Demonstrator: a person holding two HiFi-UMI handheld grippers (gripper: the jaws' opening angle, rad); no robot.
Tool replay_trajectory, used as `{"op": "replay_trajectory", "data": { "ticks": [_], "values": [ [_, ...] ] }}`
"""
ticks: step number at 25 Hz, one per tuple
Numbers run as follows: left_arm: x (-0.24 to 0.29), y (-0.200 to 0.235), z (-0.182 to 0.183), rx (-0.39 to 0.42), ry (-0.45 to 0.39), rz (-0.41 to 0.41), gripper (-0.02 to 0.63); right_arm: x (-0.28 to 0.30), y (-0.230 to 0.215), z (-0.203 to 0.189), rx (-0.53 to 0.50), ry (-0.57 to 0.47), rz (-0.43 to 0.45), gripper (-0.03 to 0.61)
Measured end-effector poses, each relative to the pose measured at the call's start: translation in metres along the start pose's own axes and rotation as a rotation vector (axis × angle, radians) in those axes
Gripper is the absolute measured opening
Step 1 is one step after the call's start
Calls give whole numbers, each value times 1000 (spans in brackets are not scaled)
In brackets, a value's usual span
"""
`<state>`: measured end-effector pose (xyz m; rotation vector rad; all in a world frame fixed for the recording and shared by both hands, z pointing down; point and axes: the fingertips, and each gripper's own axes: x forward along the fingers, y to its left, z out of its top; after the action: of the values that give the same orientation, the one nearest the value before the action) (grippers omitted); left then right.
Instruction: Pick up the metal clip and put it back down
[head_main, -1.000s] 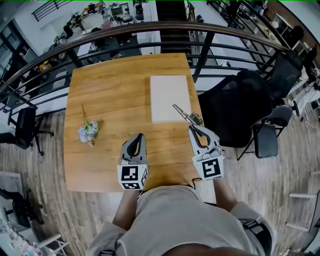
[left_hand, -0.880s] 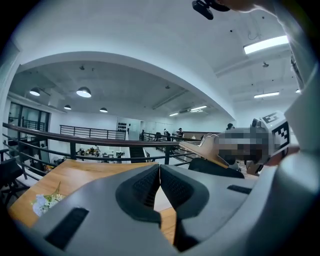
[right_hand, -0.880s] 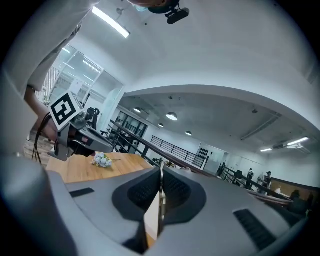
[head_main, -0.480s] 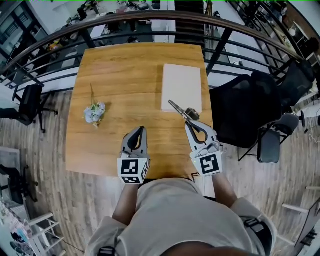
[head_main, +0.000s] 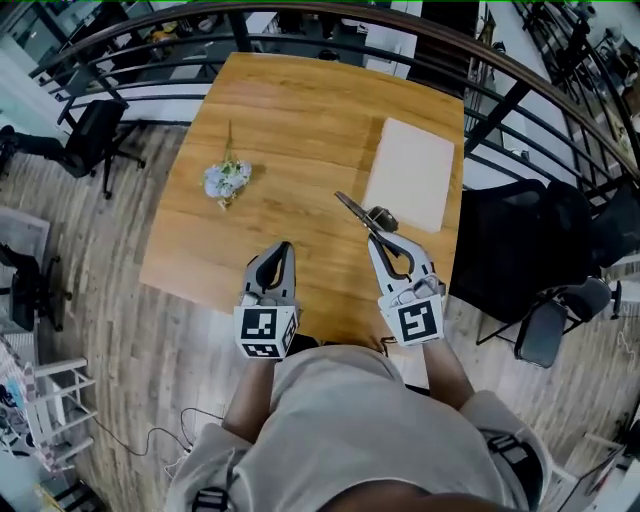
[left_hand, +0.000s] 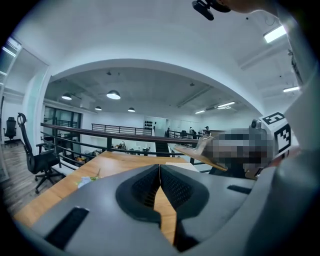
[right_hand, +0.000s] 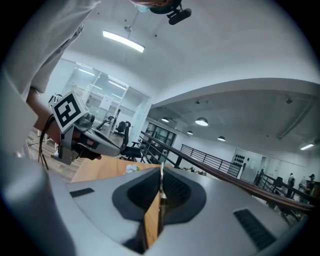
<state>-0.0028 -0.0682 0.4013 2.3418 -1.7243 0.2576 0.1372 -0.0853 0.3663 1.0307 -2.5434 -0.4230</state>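
Note:
The metal clip (head_main: 360, 213), a long thin shiny piece, sticks out forward and to the left from my right gripper (head_main: 378, 238), which is shut on its near end. It hangs over the wooden table (head_main: 300, 110), just left of the white board's near corner. In the right gripper view only its thin edge (right_hand: 161, 186) shows between the closed jaws. The left gripper view catches the clip (left_hand: 197, 151) at the right, above the tabletop. My left gripper (head_main: 283, 250) is shut with nothing in it, low over the table's near part; its closed tips (left_hand: 160, 167) point across the table.
A white board (head_main: 410, 170) lies on the table's right side. A small bunch of pale flowers (head_main: 227, 178) lies at the left. A dark railing (head_main: 500, 110) runs behind the table, a black office chair (head_main: 90, 135) stands at the left and folding chairs (head_main: 545, 320) at the right.
Both grippers have drawn back toward the table's near edge. The clip, earlier over the white board's near corner, now hangs over bare wood left of it. The head view has swung, tilting the table.

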Motion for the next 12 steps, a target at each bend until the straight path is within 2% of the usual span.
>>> {"op": "replay_trajectory", "data": {
  "ticks": [8, 12],
  "values": [
    [-37, 41, -22, -48, 16, 151, 25, 37, 45, 14, -27, -53, 152, 37],
    [-58, 59, -36, -73, 29, 217, 25, 49, 69, 23, -84, -70, 189, 37]
  ]
}}
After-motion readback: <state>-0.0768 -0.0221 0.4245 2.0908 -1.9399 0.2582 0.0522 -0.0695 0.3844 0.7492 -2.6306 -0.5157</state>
